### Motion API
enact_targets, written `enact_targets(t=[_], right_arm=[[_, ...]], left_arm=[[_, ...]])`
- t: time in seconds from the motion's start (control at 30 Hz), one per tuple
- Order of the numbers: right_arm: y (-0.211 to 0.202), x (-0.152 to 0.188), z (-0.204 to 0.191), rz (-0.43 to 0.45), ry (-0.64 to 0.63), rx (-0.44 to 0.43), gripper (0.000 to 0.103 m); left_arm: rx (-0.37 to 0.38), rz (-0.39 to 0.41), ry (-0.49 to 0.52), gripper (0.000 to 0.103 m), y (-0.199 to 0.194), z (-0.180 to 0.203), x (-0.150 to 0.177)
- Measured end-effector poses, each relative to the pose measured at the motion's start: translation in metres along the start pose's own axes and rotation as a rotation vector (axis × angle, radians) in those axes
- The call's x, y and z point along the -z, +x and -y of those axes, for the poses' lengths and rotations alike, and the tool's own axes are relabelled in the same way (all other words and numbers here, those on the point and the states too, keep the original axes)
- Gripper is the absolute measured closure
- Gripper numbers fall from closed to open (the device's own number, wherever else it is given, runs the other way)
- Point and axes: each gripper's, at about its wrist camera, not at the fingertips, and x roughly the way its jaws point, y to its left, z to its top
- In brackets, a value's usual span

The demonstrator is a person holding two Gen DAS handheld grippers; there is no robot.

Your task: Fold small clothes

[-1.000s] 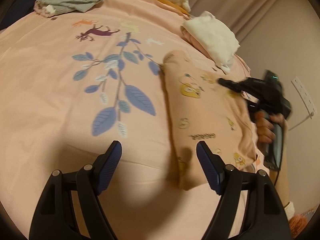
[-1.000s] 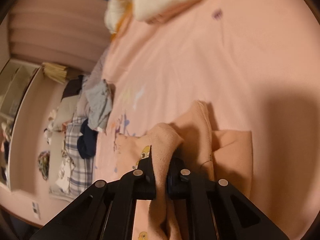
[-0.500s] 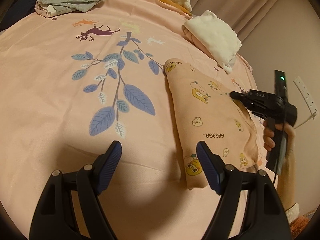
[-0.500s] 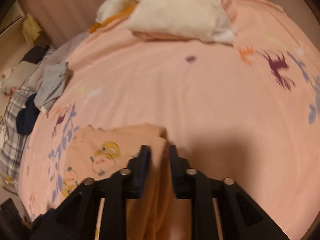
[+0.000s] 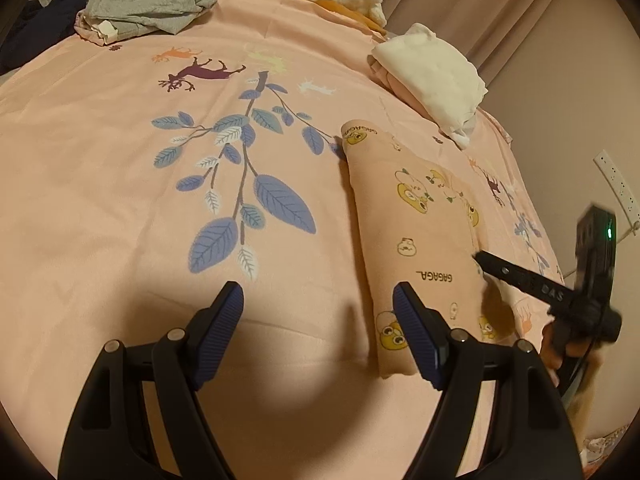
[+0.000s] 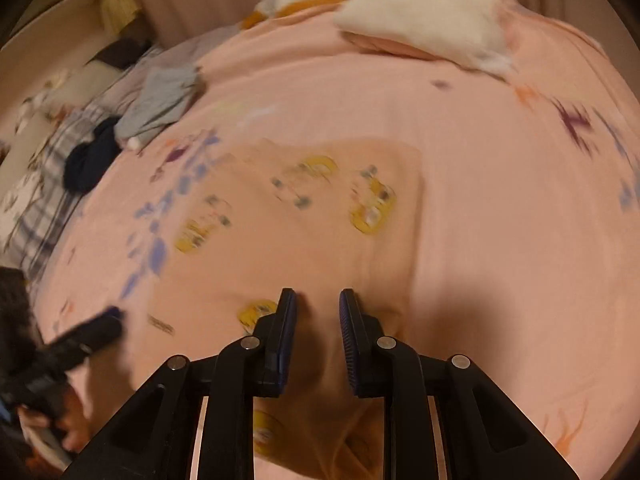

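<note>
Released now, the garment (image 5: 416, 240) is lying flat on the bedspread (image 5: 120, 200); a second ago the right claw (image 6: 318, 304) was pinching a fold of it, and half a second ago its fingers were only starting to part. That claw is now standing narrowly open, with a small gap between the fingers and nothing in it. It is hovering low over the near edge of the garment, which is spreading out ahead of it and to its left; the picture is blurred, so I cannot tell whether the tips are brushing the cloth.

The left claw (image 5: 318, 304) is gaping wide and gripping nothing, as it was in both earlier views. Its right finger (image 5: 416, 332) is overlapping the near corner of the garment in the picture, and its left finger is sitting over bare bedspread. Seen from this side, the right claw is reaching in from the right, its tip at the garment's right edge beside the printed lettering.

Farther off, beyond the garment, a pile of folded white cloth (image 5: 432, 76) is sitting near the bed's edge. A grey heap (image 5: 148, 4) is lying at the far left of the left claw's view, well apart from everything else.
</note>
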Motion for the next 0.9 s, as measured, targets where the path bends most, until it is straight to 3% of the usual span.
enact_targets(t=[0.07, 0.13, 0.23, 0.37, 0.43, 0.5, 0.6, 0.67, 0.77, 0.9], right_arm=[[-0.011, 0.009, 0.013, 0.033, 0.04, -0.005, 0.081], [-0.014, 0.014, 0.025, -0.009, 0.077, 0.052, 0.071], [-0.024, 0.019, 0.029, -0.022, 0.123, 0.038, 0.07], [-0.041, 0.016, -0.002, 0.045, 0.046, 0.095, 0.07], [-0.045, 0.017, -0.015, 0.077, -0.004, 0.076, 0.07], [-0.034, 0.023, -0.022, 0.065, -0.042, 0.048, 0.07], [-0.004, 0.041, -0.009, -0.011, 0.024, 0.079, 0.07], [-0.006, 0.054, -0.008, 0.059, 0.008, 0.068, 0.07], [-0.011, 0.069, -0.009, 0.076, -0.04, 0.123, 0.066], [-0.022, 0.076, 0.001, 0.101, 0.044, 0.069, 0.064]], left_arm=[[0.005, 0.006, -0.003, 0.026, -0.004, -0.001, 0.001], [0.003, 0.008, -0.011, 0.026, -0.006, -0.001, 0.002], [0.015, 0.012, -0.027, 0.026, -0.01, -0.001, 0.001], [0.008, 0.037, -0.039, 0.025, -0.016, 0.0, 0.001], [0.013, 0.029, -0.053, 0.025, -0.015, -0.001, 0.002], [0.018, 0.01, -0.06, 0.025, -0.013, -0.003, 0.002], [0.019, 0.0, -0.07, 0.025, -0.012, -0.005, 0.002], [0.009, 0.001, -0.068, 0.025, -0.013, -0.007, 0.003], [-0.004, -0.004, -0.076, 0.025, -0.012, -0.011, 0.003], [0.002, -0.016, -0.085, 0.025, -0.01, -0.015, 0.003]])
